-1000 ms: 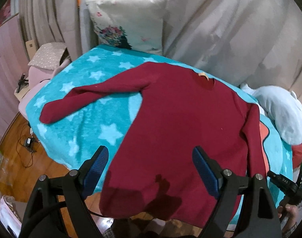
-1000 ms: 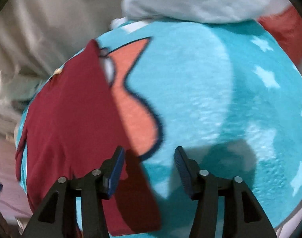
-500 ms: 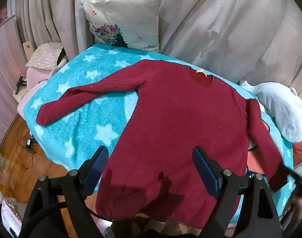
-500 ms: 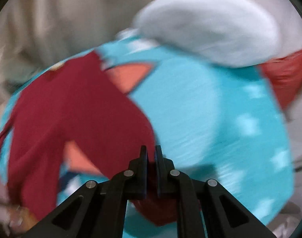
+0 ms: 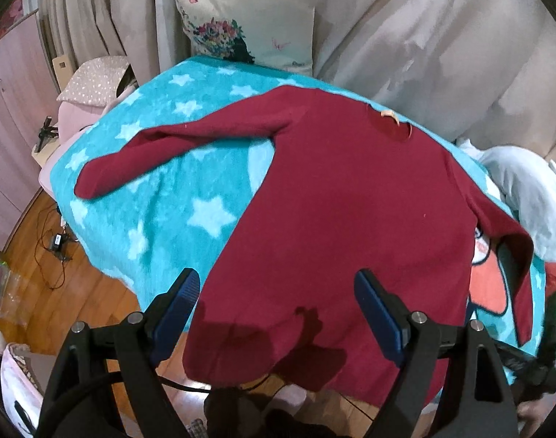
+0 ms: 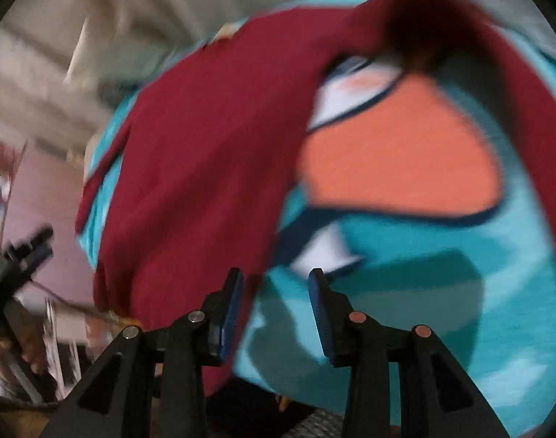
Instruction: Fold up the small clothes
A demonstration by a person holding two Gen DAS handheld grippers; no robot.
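A dark red long-sleeved sweater (image 5: 343, 211) lies face down on a turquoise star blanket (image 5: 161, 197), its hem hanging over the near edge. Its left sleeve (image 5: 175, 146) stretches out to the left. Its right sleeve (image 5: 511, 248) is raised off the blanket and bent in the air. My left gripper (image 5: 278, 299) is open and empty above the hem. My right gripper (image 6: 274, 299) is open and empty, beside the sweater's right edge (image 6: 205, 168); the sleeve (image 6: 460, 36) arcs above it. That view is blurred.
A floral pillow (image 5: 248, 18) leans on draped beige fabric at the back. A pale plush (image 5: 526, 197) lies at the right. An orange patch (image 6: 398, 153) is printed on the blanket. Wooden floor (image 5: 58, 292) with cables lies at the left.
My right gripper was shut on the right sleeve half a second ago and has opened; the sleeve now hangs lifted in the air. The left gripper stays open over the hem.
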